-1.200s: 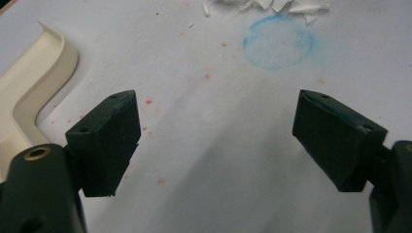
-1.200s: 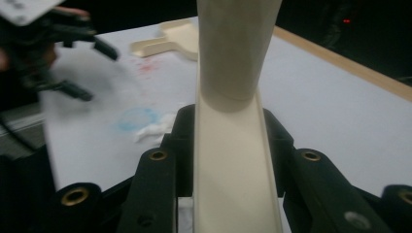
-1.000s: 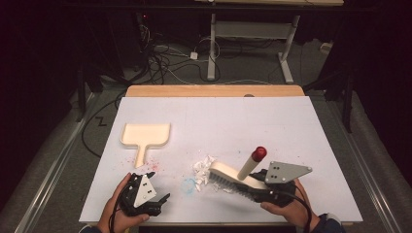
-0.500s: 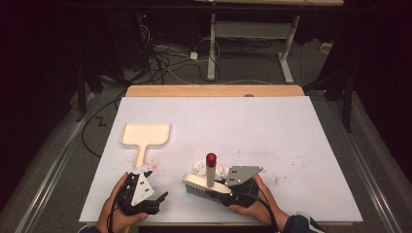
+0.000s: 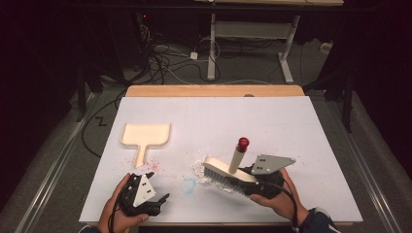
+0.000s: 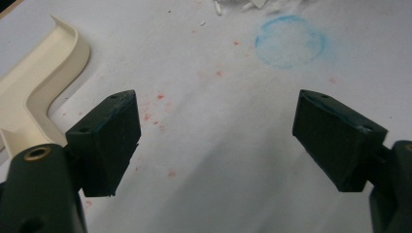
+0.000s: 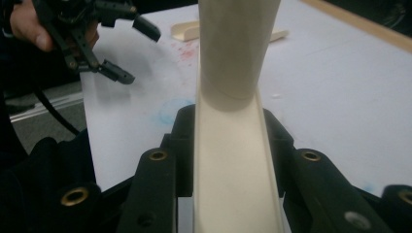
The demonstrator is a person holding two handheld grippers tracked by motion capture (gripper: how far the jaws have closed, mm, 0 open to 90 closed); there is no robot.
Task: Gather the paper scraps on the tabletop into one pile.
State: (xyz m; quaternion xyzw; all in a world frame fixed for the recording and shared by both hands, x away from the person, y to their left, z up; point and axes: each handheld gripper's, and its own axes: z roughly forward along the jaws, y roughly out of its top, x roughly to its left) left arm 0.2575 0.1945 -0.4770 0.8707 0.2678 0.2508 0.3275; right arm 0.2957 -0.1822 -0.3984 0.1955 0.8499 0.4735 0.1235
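Cream plastic dustpan (image 5: 145,135) lies empty, far left. My left gripper (image 5: 154,200) hangs spread, holding nothing. White paper scraps (image 5: 200,168) remain uncollected mid-table. My right gripper (image 5: 248,185) pinches the cream red-tipped brush (image 5: 228,171) against them; sweeping unfinished.

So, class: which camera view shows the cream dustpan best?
The high view: the whole dustpan lies flat, handle toward the person. The left gripper view catches a curved edge; the right gripper view a sliver behind the brush handle.
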